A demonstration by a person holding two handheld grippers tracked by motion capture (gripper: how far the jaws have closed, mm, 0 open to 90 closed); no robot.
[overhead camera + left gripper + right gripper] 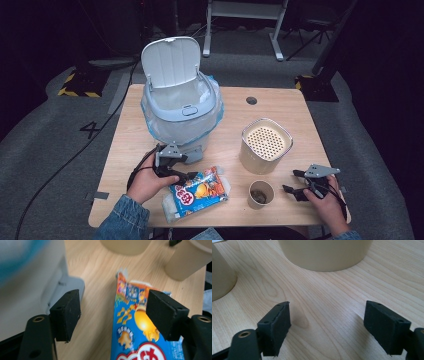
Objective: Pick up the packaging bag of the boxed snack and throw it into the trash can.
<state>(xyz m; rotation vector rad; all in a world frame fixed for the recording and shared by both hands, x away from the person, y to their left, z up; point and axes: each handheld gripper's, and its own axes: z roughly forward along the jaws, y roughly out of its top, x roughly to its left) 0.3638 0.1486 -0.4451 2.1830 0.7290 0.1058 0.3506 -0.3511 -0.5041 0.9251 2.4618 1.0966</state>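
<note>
Snack bag [197, 194], blue and orange crinkly plastic, lies flat on the wooden bench [280, 210], its long side pointing away from the left gripper [186, 175]. That gripper is right at the bag's near end, open, with nothing held yet. The right gripper [295, 184] waits well apart, open and empty.

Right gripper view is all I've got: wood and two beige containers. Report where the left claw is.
Observer: The left claw stands open over the edge of a blue and orange snack bag that lies flat.
Operator: Tell me what's beyond that bag.
Observer: A white bin, its lid flipped up.
Operator: Now look inside the small cup on my left.
Observer: The paper cup holds something brown at the bottom; I can't tell what.
</note>
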